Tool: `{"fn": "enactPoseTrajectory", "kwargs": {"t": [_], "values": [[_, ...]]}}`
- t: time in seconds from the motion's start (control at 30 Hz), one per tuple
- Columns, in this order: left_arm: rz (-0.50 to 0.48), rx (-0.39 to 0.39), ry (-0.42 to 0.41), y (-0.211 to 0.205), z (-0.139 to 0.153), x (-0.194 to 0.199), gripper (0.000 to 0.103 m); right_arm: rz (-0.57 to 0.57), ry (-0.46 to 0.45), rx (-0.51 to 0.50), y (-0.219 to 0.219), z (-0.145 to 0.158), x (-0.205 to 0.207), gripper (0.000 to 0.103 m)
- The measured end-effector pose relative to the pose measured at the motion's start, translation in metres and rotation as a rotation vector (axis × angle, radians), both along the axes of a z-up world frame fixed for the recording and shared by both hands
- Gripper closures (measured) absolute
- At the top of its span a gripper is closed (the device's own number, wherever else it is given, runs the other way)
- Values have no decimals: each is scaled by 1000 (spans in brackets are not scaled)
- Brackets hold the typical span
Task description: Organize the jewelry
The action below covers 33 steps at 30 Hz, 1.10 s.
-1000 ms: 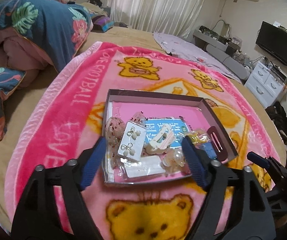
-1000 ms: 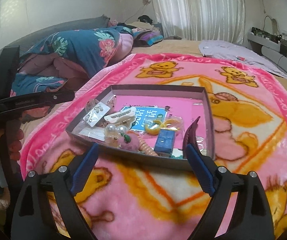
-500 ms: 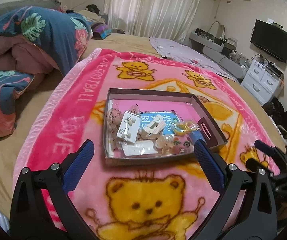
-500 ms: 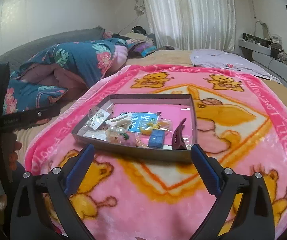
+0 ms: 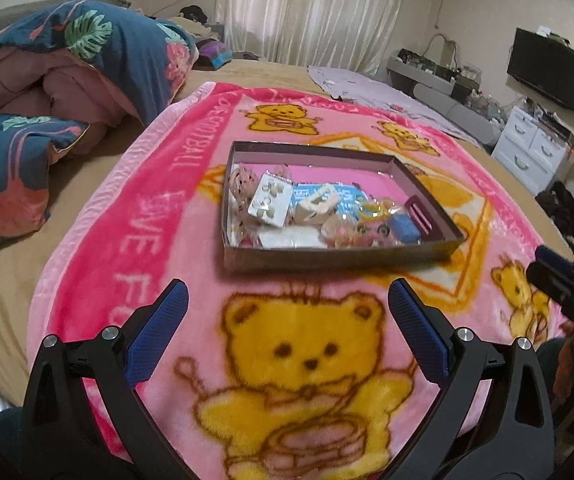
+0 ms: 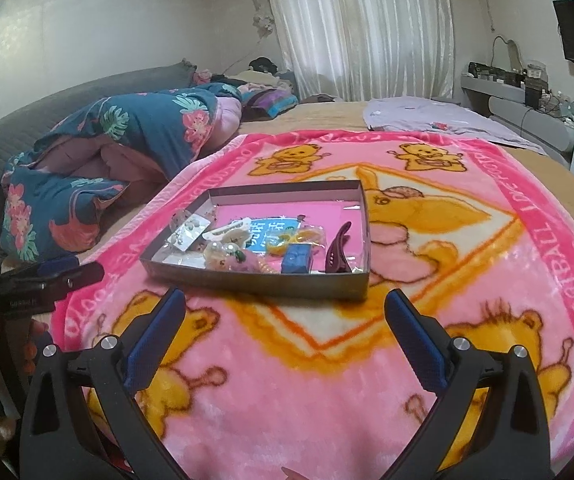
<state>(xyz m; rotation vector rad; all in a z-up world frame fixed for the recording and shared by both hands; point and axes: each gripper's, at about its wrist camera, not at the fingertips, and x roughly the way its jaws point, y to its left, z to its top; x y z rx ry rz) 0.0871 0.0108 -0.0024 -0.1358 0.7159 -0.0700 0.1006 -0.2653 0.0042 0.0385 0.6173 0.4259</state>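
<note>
Pink blanket (image 5: 135,216) now fills foreground: we've pulled both claws back from tray (image 5: 327,258). Left gripper (image 5: 285,306) and right gripper (image 6: 285,306) spread wide, empty. Jewelry (image 5: 271,200) all inside tray; sorting looks finished.

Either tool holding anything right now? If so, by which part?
Nothing held. The left tool and right tool are both open and empty above the pink blanket, short of the jewelry tray.
</note>
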Motion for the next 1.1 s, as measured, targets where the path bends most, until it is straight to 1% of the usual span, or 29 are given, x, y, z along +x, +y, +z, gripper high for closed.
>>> {"fn": "enactPoseTrajectory", "kwargs": {"t": [0.2, 0.33, 0.67, 1.1], "values": [[-12, 16, -3, -6, -9, -11, 9, -8, -4, 7, 1, -4, -13, 4], [0, 10, -4, -5, -12, -12, 9, -18, -24, -13, 4, -10, -20, 4], [-13, 18, -2, -13, -14, -12, 9, -3, -4, -37, 10, -21, -14, 4], [-3, 17, 3, -12, -14, -12, 9, -3, 5, -37, 10, -23, -13, 4]]}}
